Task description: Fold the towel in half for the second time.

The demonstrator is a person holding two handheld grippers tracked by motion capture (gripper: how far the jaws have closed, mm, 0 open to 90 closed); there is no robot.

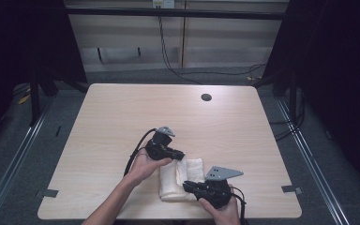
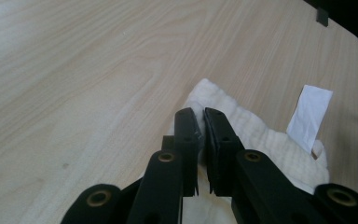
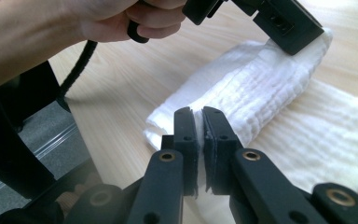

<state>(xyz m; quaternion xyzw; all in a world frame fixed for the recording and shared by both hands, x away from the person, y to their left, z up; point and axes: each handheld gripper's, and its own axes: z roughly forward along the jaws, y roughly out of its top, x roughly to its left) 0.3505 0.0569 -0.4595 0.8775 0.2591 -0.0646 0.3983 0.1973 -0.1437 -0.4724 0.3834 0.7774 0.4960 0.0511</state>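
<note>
A white folded cloth (image 1: 193, 169) lies on the wooden table (image 1: 122, 117) near its front edge. My left gripper (image 1: 182, 155) is at the cloth's far left corner, shut, with a fold of cloth (image 2: 270, 144) pinched between its pads (image 2: 186, 126). A white label (image 2: 310, 114) sticks up from the cloth. My right gripper (image 1: 186, 186) is at the cloth's near edge, also shut on a fold of the cloth (image 3: 261, 88). In the right gripper view the other hand (image 3: 121, 18) and its gripper (image 3: 284, 23) press on the cloth's far end.
A round cable hole (image 1: 206, 97) sits at the table's far right. Black cables (image 1: 168, 61) trail over the floor behind the table. Dark frame posts (image 1: 35, 93) stand at both sides. The front edge is close beneath my hands.
</note>
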